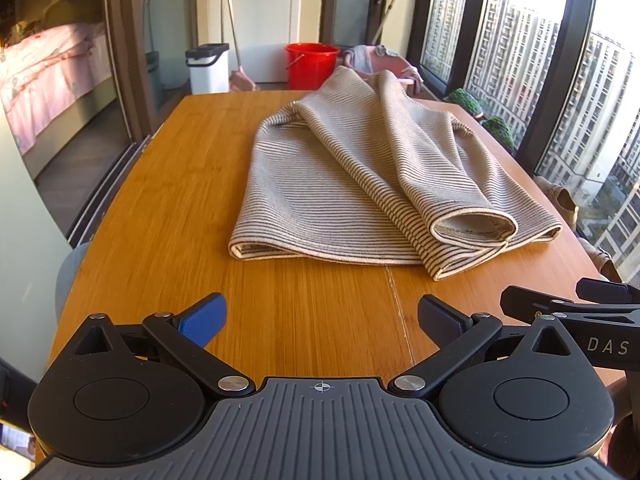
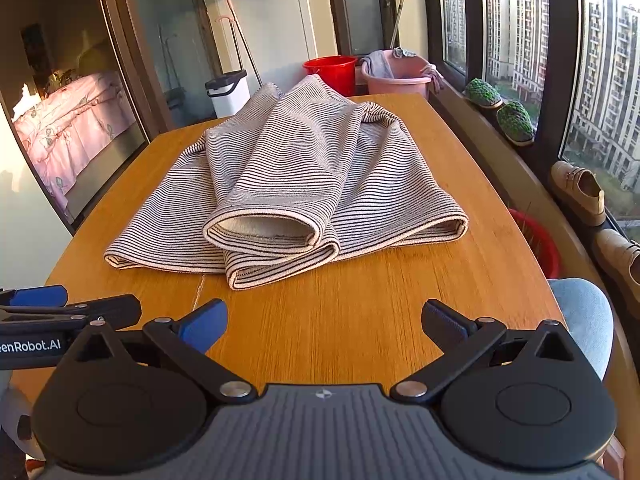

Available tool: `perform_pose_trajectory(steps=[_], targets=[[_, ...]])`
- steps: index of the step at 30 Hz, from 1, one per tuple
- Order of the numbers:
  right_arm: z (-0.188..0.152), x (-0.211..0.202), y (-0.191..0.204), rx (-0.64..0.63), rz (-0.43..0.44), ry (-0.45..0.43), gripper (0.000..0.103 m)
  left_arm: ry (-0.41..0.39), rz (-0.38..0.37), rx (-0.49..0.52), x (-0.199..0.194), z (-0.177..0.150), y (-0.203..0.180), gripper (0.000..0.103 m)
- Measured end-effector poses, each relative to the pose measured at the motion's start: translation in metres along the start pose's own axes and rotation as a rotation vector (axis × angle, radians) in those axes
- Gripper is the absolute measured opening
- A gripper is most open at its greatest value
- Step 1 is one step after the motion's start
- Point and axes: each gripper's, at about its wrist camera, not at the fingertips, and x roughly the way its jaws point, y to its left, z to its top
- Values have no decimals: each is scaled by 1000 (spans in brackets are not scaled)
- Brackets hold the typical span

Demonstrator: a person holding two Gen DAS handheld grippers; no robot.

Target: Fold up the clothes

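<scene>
A beige garment with thin dark stripes (image 1: 360, 184) (image 2: 288, 184) lies rumpled on the wooden table (image 1: 168, 216) (image 2: 460, 280), with a rolled-over hem or sleeve end facing me. My left gripper (image 1: 322, 320) hovers open over the table's near edge, short of the garment, nothing between its fingers. My right gripper (image 2: 324, 322) is open too, also short of the garment and holding nothing. The two grippers are side by side: the right one shows at the left wrist view's right edge, the left one at the right wrist view's left edge.
Beyond the table's far end stand a red bucket (image 1: 312, 64) (image 2: 332, 72), a pink basin with laundry (image 2: 396, 74) and a white bin (image 1: 208, 66). Windows run along the right, with shoes (image 2: 580, 192) and plants on the sill. A bed shows behind glass doors at left.
</scene>
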Motion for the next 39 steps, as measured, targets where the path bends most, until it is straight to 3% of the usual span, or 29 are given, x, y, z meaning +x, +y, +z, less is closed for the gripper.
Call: perform_pose_trajectory(steps=[39], targets=[[0,2,-1,-1,-1,10,103,22,2,-13,3,0,2,103]])
